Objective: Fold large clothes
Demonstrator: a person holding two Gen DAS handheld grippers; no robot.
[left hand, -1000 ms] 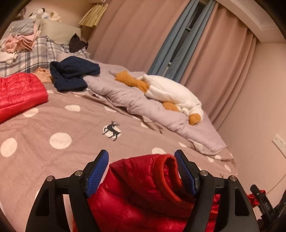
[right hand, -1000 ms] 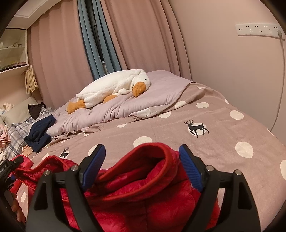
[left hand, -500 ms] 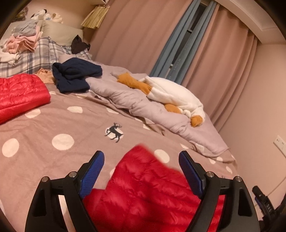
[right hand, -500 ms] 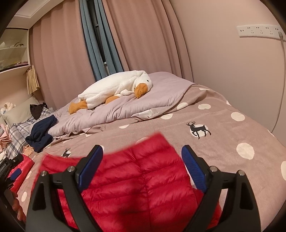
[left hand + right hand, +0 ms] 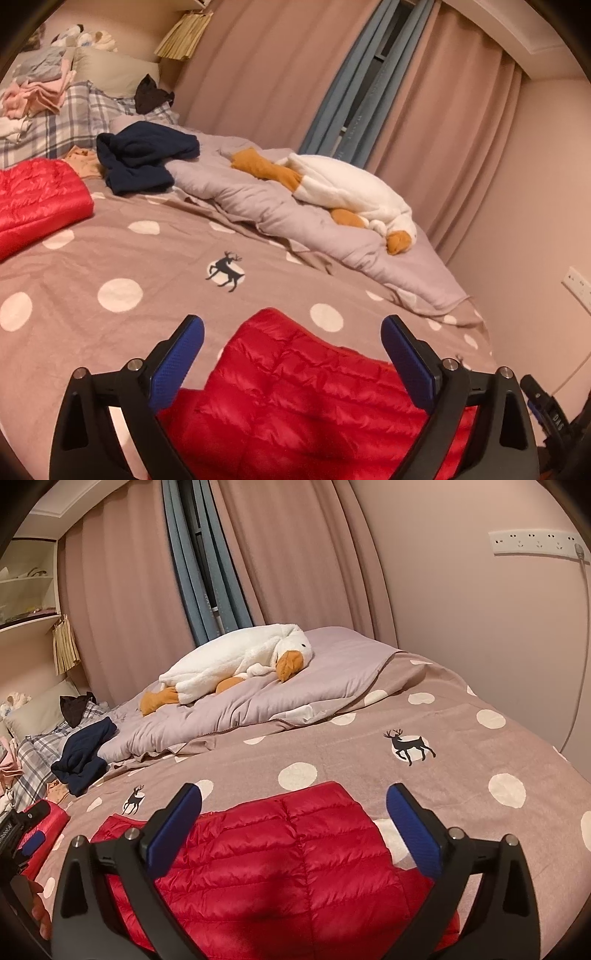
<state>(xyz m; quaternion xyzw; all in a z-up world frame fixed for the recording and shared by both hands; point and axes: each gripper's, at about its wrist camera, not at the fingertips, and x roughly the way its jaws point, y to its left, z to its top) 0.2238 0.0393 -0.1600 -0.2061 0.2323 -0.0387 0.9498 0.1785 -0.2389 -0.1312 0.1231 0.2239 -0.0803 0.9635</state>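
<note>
A red quilted down jacket [image 5: 295, 387] lies flat on the dotted bedspread [image 5: 110, 266], right in front of both grippers; it also shows in the right wrist view [image 5: 280, 860]. My left gripper [image 5: 291, 354] is open and empty, its blue pads apart above the jacket. My right gripper [image 5: 293, 827] is open and empty above the same jacket. A second red down garment [image 5: 33, 199] lies at the left of the bed.
A white plush goose [image 5: 351, 192] rests on a lilac duvet [image 5: 266, 206] at the far side. A navy garment [image 5: 144, 162] and plaid pillow [image 5: 55, 125] lie near the headboard, with folded pink clothes [image 5: 33, 96]. Wall sockets [image 5: 535, 542] are at right.
Both grippers opened and let go of the bunched red jacket edge. The jacket dropped and now lies flat on the bed.
</note>
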